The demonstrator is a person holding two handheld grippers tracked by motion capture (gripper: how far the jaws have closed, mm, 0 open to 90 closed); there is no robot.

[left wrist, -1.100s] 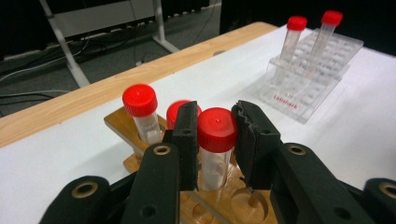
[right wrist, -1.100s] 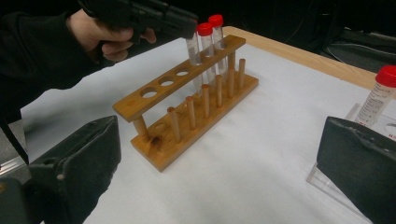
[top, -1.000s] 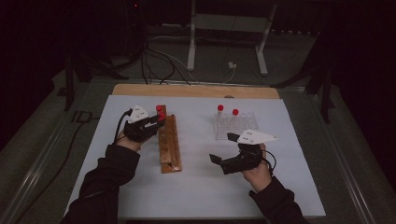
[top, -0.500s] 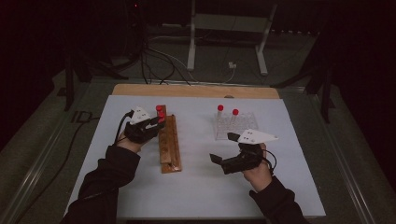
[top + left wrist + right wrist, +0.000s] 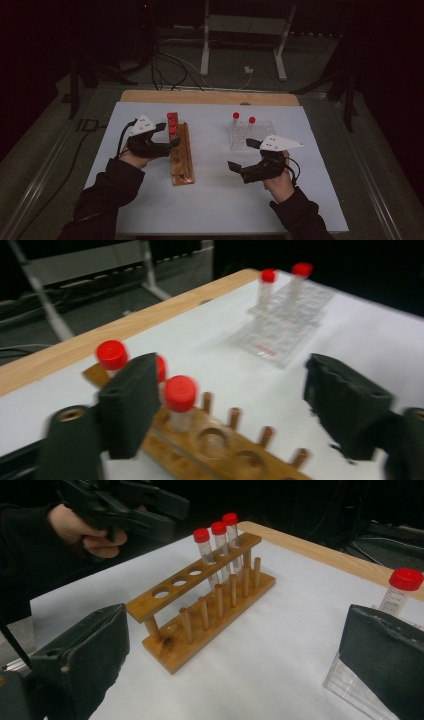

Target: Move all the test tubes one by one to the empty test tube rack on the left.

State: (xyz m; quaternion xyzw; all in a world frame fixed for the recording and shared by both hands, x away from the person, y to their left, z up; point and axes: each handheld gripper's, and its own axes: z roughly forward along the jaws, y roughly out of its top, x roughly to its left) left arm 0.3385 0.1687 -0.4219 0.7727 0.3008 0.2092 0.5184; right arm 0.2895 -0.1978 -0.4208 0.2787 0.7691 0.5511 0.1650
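Left hand-held gripper beside red-capped tubes.

Both arms wore dark, long sleeves reaching the wrists. Each black hand-held gripper, left gripper and right gripper, carried a pale grey three-cornered plate on top and trailed a black cable. The jaw pads were thick, matte black blocks with worn edges.

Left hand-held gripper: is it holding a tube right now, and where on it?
Nothing is held. The left hand-held gripper has just been opening; its jaws stand wide, clear of the nearest tube, which sits in the wooden rack.
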